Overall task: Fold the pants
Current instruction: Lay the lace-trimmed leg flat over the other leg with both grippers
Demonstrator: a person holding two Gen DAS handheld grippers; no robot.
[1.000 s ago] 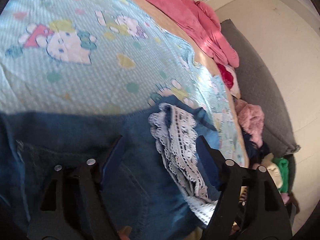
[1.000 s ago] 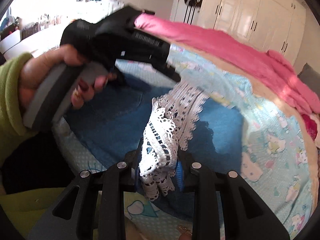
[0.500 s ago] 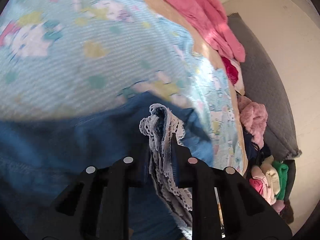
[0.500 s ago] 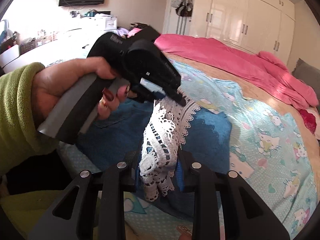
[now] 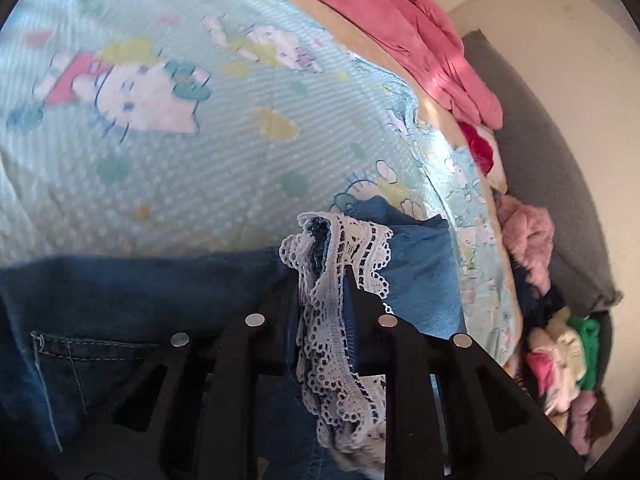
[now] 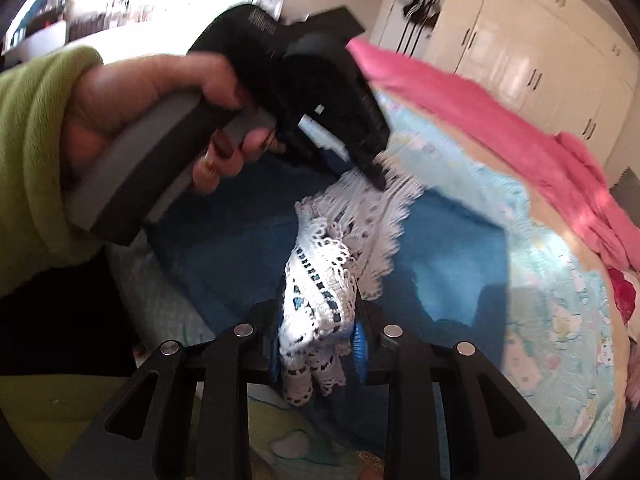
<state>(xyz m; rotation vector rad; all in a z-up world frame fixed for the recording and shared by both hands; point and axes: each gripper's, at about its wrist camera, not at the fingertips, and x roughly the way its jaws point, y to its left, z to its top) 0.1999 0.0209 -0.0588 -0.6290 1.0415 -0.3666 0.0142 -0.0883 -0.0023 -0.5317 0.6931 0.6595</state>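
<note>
Gripping the white lace-trimmed hem (image 5: 336, 280) of the blue denim pants (image 5: 132, 312), the left gripper (image 5: 322, 292) had just closed its jaws, and its black fingers (image 5: 276, 300) were clamped on the bunched lace with the denim pinched inside. The right gripper (image 6: 318, 316) was likewise clamped on a second wad of white lace hem (image 6: 316, 284), its pads pressed tight against the fabric. In the right wrist view the person's left hand (image 6: 160, 112), in a lime-green sleeve (image 6: 36, 152), held the left gripper's grey handle just beyond and slightly left of the right gripper, so the two grips sat close together on the hem end.

From both sets of fingers the pants ran away to the left: the left wrist view showed the denim body with a stitched back pocket (image 5: 80, 360) stretching that way over the pale blue cartoon-print bedsheet (image 5: 200, 120). That long axis looked decisive, since the hem end probably had to travel along it toward the waist to make the fold. Neither hand seemed clearly nearer. A pink quilt (image 6: 500, 120) lay well apart along the bed's far edge.
</note>
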